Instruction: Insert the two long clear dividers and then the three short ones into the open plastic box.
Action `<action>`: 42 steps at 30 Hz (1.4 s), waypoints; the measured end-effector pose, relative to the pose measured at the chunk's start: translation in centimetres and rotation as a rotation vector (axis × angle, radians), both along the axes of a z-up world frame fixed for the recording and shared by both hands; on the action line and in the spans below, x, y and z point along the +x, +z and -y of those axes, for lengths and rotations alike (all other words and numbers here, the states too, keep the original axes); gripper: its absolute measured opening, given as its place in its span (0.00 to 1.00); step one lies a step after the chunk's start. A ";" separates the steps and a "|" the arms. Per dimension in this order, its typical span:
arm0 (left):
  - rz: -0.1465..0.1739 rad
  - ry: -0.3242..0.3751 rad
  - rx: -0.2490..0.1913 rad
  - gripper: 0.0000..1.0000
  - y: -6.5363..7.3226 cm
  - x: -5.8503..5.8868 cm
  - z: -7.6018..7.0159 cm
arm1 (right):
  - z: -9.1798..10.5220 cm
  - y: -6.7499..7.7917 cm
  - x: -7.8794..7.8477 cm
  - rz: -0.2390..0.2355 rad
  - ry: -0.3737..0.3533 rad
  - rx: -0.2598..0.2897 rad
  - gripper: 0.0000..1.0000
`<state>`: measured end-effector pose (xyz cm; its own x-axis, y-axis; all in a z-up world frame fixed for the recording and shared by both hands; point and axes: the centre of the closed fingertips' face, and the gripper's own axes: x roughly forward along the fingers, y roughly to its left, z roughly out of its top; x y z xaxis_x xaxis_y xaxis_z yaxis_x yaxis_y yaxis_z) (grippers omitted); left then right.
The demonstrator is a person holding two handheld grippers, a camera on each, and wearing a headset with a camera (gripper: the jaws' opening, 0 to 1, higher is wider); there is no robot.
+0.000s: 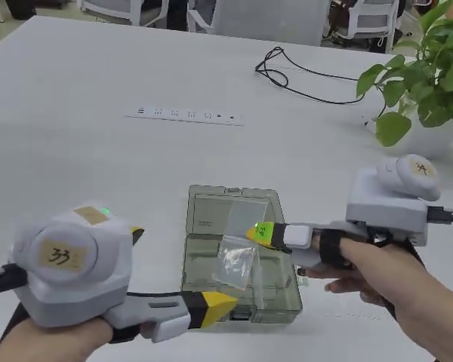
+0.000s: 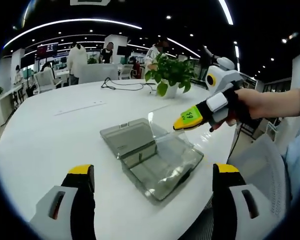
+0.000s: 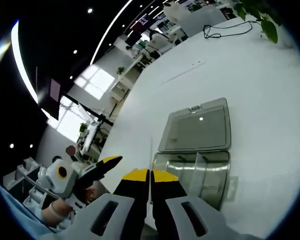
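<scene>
The right gripper [image 1: 263, 234] is clamped, jaws pressed together, on a thin clear divider [image 2: 158, 131]. In the right gripper view the divider rises edge-on as a fine line from between the yellow tips. In the left gripper view it hangs as a clear sheet from the gripper, over the middle of the open plastic box [image 1: 295, 292]. It appears to be above the base and not yet seated in it. The left gripper [image 2: 152, 170] has its jaws wide apart and holds nothing. It sits low at the near side of the box, with one tip close to the front wall.

Judging by this, the task is early. One divider is in hand and on its way in, and most of the inserting is left. I cannot tell whether the held piece is a long one or a short one.

The box lies on the white bench [image 1: 75, 151] with its lid [image 1: 210, 205] folded back flat on the far side. The smoky base shows glints and a few straight lines across it. These could be slots, loose clear pieces or a divider already standing, and the plastic is too transparent to tell which.
</scene>
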<state>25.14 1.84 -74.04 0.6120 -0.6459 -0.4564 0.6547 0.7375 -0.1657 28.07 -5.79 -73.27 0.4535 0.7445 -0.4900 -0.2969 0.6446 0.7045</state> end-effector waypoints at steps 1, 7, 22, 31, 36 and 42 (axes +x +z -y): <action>0.010 -0.005 0.003 1.00 0.1 -0.1 -0.3 | 0.1 -0.1 0.1 -0.008 0.005 -0.008 0.02; 0.069 -0.057 0.114 1.00 -0.2 -0.9 -1.7 | 0.0 -0.1 0.5 -0.044 0.030 -0.034 0.02; 0.185 -0.043 0.271 0.95 -0.8 -1.9 -3.4 | -0.4 -0.9 0.3 -0.222 0.107 -0.129 0.02; 0.205 -0.038 0.320 0.95 -1.5 -2.3 -3.9 | 0.0 -2.3 0.6 -0.324 0.165 -0.210 0.02; 0.208 -0.011 0.316 0.93 -1.6 -1.9 -4.4 | 0.0 -2.6 1.4 -0.365 0.177 -0.232 0.02; 0.210 0.008 0.313 0.91 -1.7 -1.8 -4.8 | -0.3 -2.5 0.7 -0.427 0.172 -0.246 0.02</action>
<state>23.36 6.64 -75.74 0.7179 -0.4894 -0.4951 0.6442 0.7366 0.2059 28.80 -5.45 -75.78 0.0561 0.6299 -0.7747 -0.1325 0.7737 0.6195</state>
